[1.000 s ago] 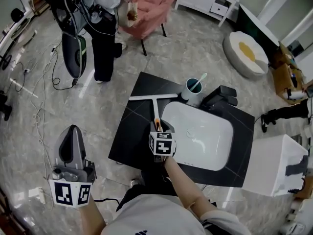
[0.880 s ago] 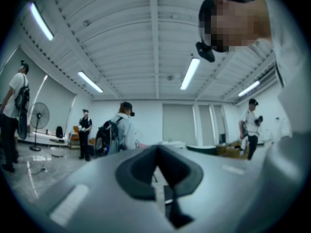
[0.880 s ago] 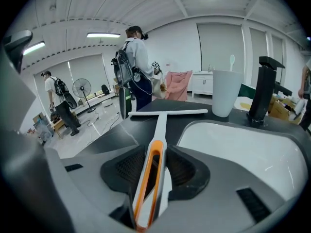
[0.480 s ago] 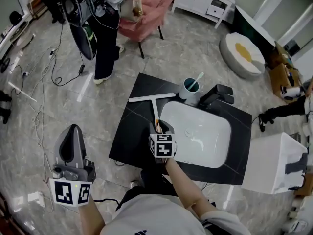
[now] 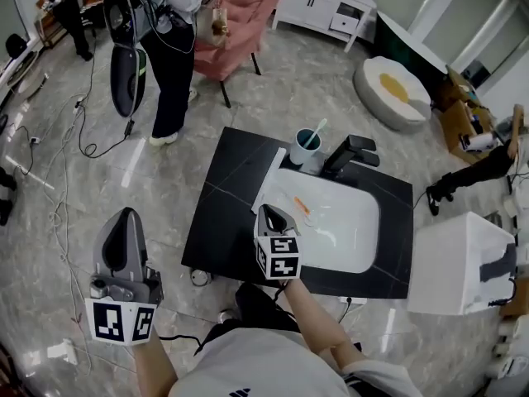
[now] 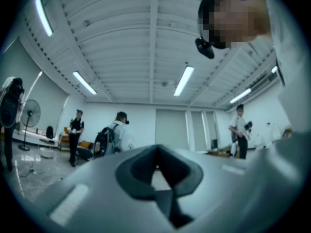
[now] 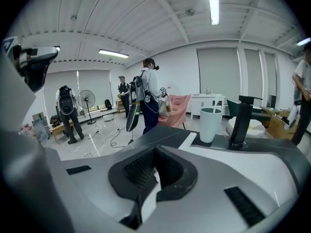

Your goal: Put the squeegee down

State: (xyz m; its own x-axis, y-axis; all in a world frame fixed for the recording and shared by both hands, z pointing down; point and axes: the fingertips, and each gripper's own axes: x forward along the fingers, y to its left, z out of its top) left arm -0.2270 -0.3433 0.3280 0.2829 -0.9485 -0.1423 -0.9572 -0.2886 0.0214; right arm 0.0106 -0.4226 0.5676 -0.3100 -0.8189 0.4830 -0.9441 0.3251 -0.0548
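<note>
Squeegee (image 5: 299, 206) lies free across the sink's (image 5: 355, 255) left rim, so the put-down looks done. Right tool (image 5: 269, 213) hovers just on its near side, jaws together and empty, with nothing left to carry. Left tool (image 5: 126, 217) idles closed, well to the left.

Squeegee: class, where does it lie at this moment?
In the head view the squeegee lies at the left edge of the white sink, with its orange handle over the basin, just nearer the person than the cup.
</note>
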